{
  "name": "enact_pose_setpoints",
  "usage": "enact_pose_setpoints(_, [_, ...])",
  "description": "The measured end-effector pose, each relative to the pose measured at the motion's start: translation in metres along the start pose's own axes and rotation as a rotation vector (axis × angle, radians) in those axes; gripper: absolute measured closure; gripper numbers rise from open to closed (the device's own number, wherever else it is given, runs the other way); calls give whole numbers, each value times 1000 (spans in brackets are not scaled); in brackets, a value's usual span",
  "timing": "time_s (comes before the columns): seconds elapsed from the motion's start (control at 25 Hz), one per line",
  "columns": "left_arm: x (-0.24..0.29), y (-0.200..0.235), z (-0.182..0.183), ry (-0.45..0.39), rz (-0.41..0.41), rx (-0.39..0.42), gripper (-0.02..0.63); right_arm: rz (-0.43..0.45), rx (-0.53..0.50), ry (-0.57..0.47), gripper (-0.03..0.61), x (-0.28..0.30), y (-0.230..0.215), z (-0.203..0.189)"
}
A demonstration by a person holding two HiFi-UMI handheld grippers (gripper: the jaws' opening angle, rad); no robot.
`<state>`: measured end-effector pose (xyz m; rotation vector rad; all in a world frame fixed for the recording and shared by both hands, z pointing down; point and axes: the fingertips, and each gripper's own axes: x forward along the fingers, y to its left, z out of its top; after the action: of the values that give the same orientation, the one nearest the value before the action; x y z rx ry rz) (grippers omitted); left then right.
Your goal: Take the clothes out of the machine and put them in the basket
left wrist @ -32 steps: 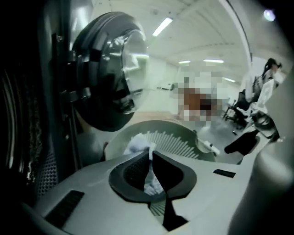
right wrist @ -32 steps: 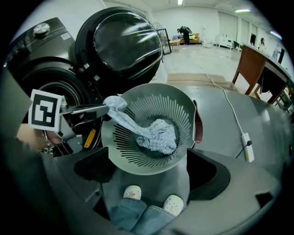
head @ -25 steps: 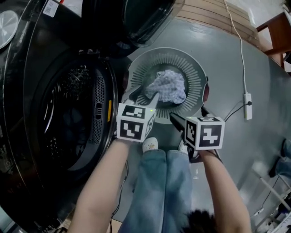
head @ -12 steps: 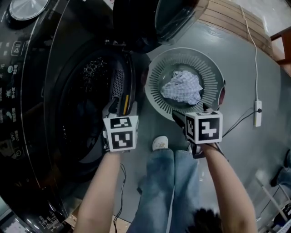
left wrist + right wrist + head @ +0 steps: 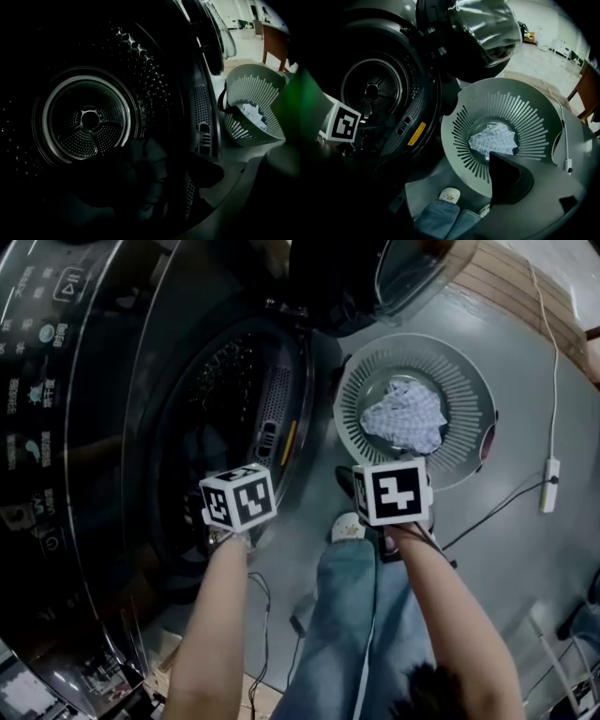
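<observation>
The left claw [image 5: 234, 521] has been swung from basket [image 5: 464, 381] to drum [image 5: 225, 390] — opening, empty; the right claw [image 5: 352, 486] is held wide — the dark garment [image 5: 145, 171] is sought next.

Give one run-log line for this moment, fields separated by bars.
left hand-held gripper: at drum, jaws opening, empty | right hand-held gripper: open, empty | basket: one checked cloth | drum: dark garment
</observation>
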<state>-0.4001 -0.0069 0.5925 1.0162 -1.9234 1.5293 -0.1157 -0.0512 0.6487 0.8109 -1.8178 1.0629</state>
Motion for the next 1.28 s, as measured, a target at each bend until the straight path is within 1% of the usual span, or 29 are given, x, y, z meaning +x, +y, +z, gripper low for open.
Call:
enact_pose_setpoints(0.08, [9,10,-14,71,35,-12,141,47,-5,48,66,10,19,-8])
enact_pose_setpoints(0.16, [21,15,-25,132,67,-26,113,61,-37,62,66,20,26,-10])
enact_pose_setpoints(0.24, [32,18,-33,189,95,-28,91,31,-72,91,66,27,19,-13])
enact_pose_setpoints(0.32, [37,24,-46,269,118,-18,73,-28,-92,163,66,24,6,-27])
enact_pose_setpoints(0.4, [43,27,-58,345,124,-21,64,-68,-99,191,66,22,-5,-33])
enact_pose_setpoints(0.48, [52,24,-61,391,117,-23,58,-49,-74,190,66,24,-8,-37])
enact_pose_setpoints(0.56, [62,22,-62,419,123,10,55,-15,-45,189,66,30,-7,-40])
enact_pose_setpoints(0.68, [77,24,-64,454,159,75,55,-34,-43,209,66,36,-16,-43])
enact_pose_setpoints(0.76, [85,28,-68,485,189,99,55,-44,-54,231,66,38,-19,-45])
enact_pose_setpoints(0.88, [97,32,-77,516,214,141,55,-29,-68,251,66,41,-14,-46])
enact_pose_setpoints(0.92, [101,32,-80,520,212,156,55,-19,-73,253,66,43,-11,-45])
enact_pose_setpoints(1.0, [106,30,-84,529,182,168,57,2,-81,244,66,45,-7,-43])
enact_pose_setpoints(1.12, [110,28,-86,541,129,151,58,36,-62,216,66,50,-2,-37])
enact_pose_setpoints(1.16, [110,27,-87,541,126,143,94,55,-45,205,66,51,1,-36])
enact_pose_setpoints(1.2, [110,25,-87,534,130,133,251,79,-28,192,66,51,6,-35])
enact_pose_setpoints(1.24, [107,22,-87,521,137,119,374,107,-14,178,66,51,12,-34])
enact_pose_setpoints(1.28, [104,19,-85,502,145,104,425,128,-7,168,66,51,16,-33])
